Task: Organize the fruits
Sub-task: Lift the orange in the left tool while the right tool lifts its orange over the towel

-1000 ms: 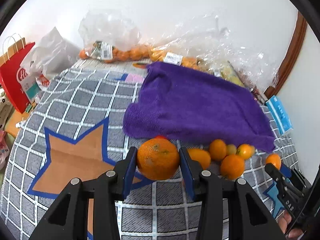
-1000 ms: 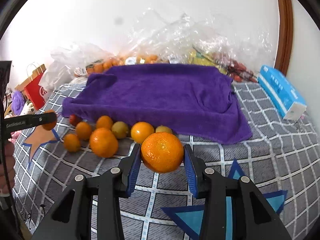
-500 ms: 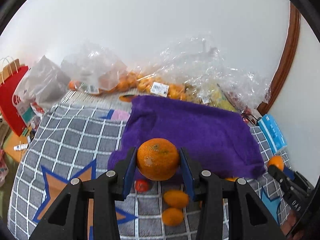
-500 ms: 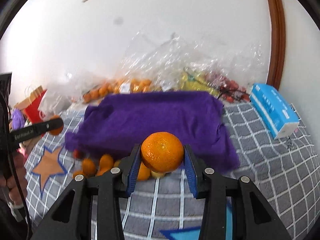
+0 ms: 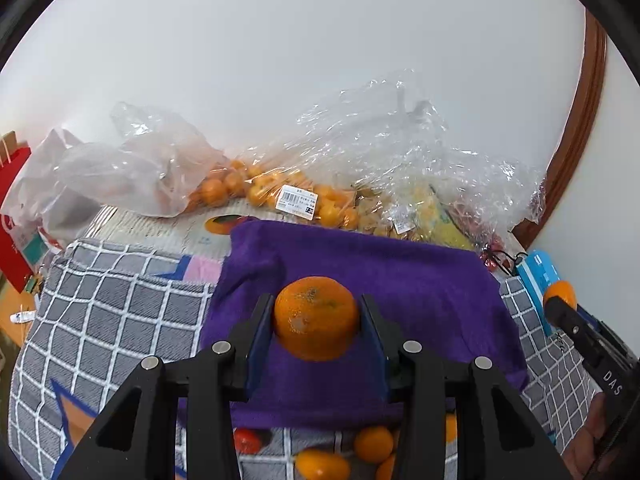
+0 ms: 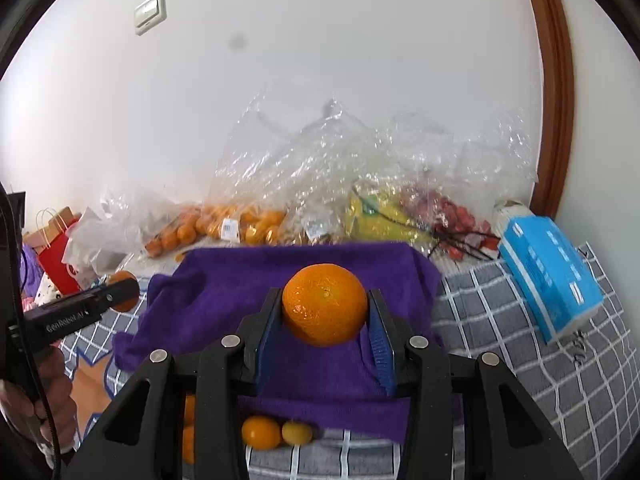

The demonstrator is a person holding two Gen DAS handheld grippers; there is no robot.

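Note:
My left gripper [image 5: 316,320] is shut on an orange [image 5: 316,318] and holds it above the near part of the purple towel [image 5: 400,276]. My right gripper [image 6: 325,316] is shut on another orange [image 6: 325,308], also held above the purple towel [image 6: 224,284]. Several small loose fruits lie on the checked cloth at the towel's near edge: oranges [image 5: 372,444] and a red tomato [image 5: 245,440] in the left wrist view, a small orange [image 6: 261,432] and a yellowish fruit [image 6: 297,432] in the right wrist view.
Clear plastic bags of oranges [image 5: 256,192] and other fruit [image 6: 380,216] lie along the wall behind the towel. A blue tissue box [image 6: 548,280] sits right of the towel. A red paper bag [image 6: 56,256] stands at far left. The grey checked cloth [image 5: 120,300] covers the surface.
Both grippers have risen and moved forward with their oranges, from above the loose fruit row to above the purple towel. The loose fruits now lie below and behind the fingers.

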